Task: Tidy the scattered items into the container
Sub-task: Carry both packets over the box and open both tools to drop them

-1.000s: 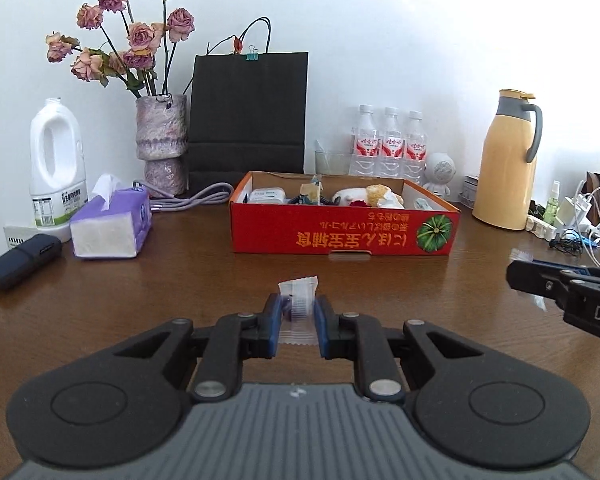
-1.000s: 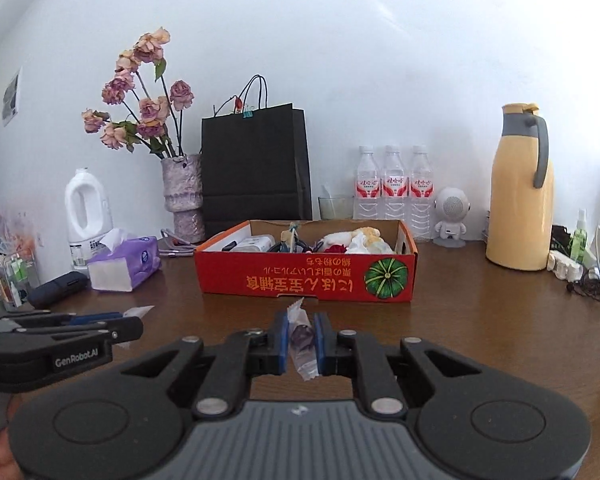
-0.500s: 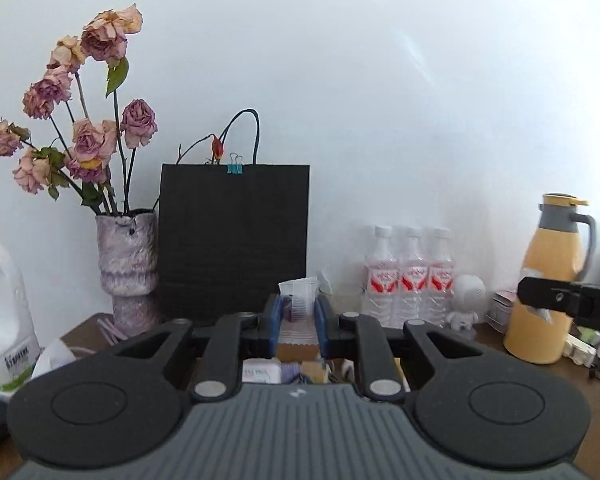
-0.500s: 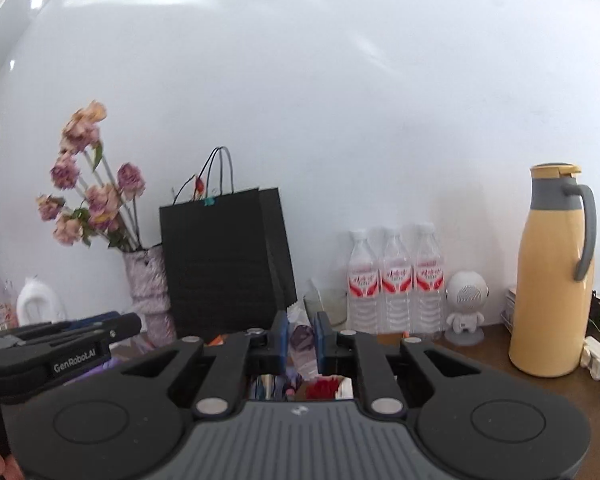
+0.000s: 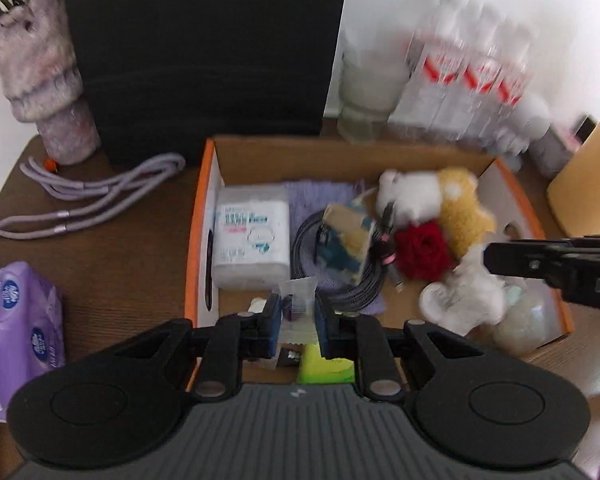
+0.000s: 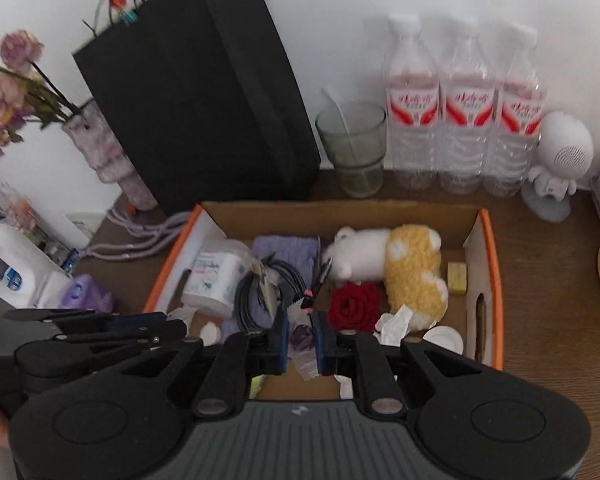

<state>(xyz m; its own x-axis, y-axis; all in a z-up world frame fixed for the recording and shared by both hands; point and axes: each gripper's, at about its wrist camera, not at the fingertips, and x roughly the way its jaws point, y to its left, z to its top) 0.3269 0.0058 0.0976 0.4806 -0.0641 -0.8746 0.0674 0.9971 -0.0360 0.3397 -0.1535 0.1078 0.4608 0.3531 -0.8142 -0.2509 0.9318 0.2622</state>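
Both grippers hang over the near part of the cardboard box (image 6: 488, 264), the landmark here. The left gripper (image 5: 298, 310) pinches a small clear-wrapped sweet (image 5: 298, 300) above the box's near-left corner, just this side of the white wipes pack (image 5: 254, 236). The right gripper (image 6: 300, 338) is pressed tight on a second wrapped candy (image 6: 304, 340), purple inside its crinkled film, above the middle of the box's near edge, in front of the red rose (image 6: 354, 306) and the coiled black cable (image 6: 260, 292). Both sweets are held in the air over the box, not yet lying in it. The main risk, as I judge it, is in the release: the box is already crowded with the plush toy (image 6: 404, 268), tissue and cable, so a light sweet let go from this height could bounce off the pile or skip over the low near wall onto the worktop (image 6: 548, 300). The film wrappers may also cling to a pad and fall late. The two grippers sit close together over the box, so a careless swing could knock one against the other.
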